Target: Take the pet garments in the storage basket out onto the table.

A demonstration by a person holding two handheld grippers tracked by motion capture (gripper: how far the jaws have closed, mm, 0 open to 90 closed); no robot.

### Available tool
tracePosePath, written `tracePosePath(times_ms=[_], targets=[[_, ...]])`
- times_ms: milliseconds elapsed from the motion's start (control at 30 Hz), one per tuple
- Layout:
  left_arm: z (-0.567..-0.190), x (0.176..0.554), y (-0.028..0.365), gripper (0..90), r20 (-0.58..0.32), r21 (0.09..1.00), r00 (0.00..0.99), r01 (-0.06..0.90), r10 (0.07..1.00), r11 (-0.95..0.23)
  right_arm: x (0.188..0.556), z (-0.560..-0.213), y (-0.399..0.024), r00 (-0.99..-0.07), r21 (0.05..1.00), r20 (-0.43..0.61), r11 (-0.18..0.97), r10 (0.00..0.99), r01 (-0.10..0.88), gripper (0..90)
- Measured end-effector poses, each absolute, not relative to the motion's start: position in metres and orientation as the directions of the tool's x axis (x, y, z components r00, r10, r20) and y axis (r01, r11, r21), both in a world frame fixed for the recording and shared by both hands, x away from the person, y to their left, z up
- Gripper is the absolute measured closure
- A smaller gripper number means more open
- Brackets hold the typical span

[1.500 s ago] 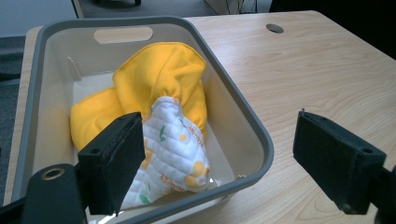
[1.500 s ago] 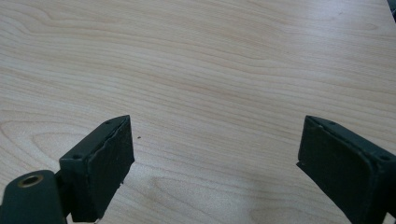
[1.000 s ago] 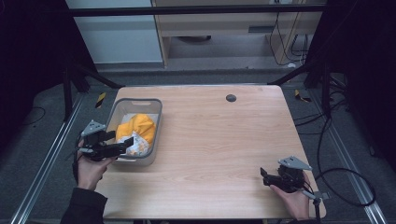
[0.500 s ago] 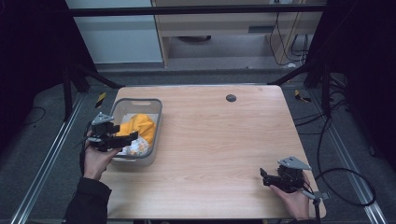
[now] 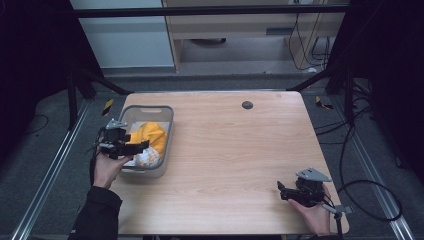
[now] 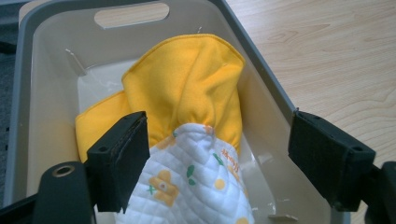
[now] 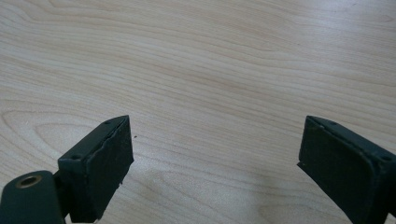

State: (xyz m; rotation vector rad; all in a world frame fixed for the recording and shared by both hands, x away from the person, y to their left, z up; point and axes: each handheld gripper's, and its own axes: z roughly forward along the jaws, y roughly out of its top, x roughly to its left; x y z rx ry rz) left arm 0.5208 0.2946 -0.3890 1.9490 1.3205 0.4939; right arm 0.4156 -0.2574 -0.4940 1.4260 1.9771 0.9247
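At the table's (image 5: pixel 225 165) left edge, the left gripper (image 5: pixel 139 147) hangs over the grey bin (image 5: pixel 165 112), its jaws wide but just closing around the yellow-and-white quilted cloth (image 6: pixel 187 140) inside, not yet pressing. Near right, the right gripper (image 5: pixel 281 189) gapes empty above bare wood.

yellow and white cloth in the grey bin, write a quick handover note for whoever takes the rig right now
Left gripper: open over the grey bin, jaws just closing a little, either side of the cloth, pads not yet pressing it.
Right gripper: open, nothing between its jaws, near the table's front right corner.
Cloth: bunched in the bin at the table's left.
Done: left gripper lined up on the cloth.
Left: probably close on it and lift it out.
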Motion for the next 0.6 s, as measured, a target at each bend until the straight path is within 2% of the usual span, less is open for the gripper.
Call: tracePosePath(times_ms=[600], targets=[[-0.402, 0.535, 0.291, 30.9, -0.068, 0.677, 0.399, 0.692, 0.915, -0.251, 0.417, -0.495, -0.257, -0.311, 0.774, -0.023, 0.214, 0.95, 0.596, 9.7]])
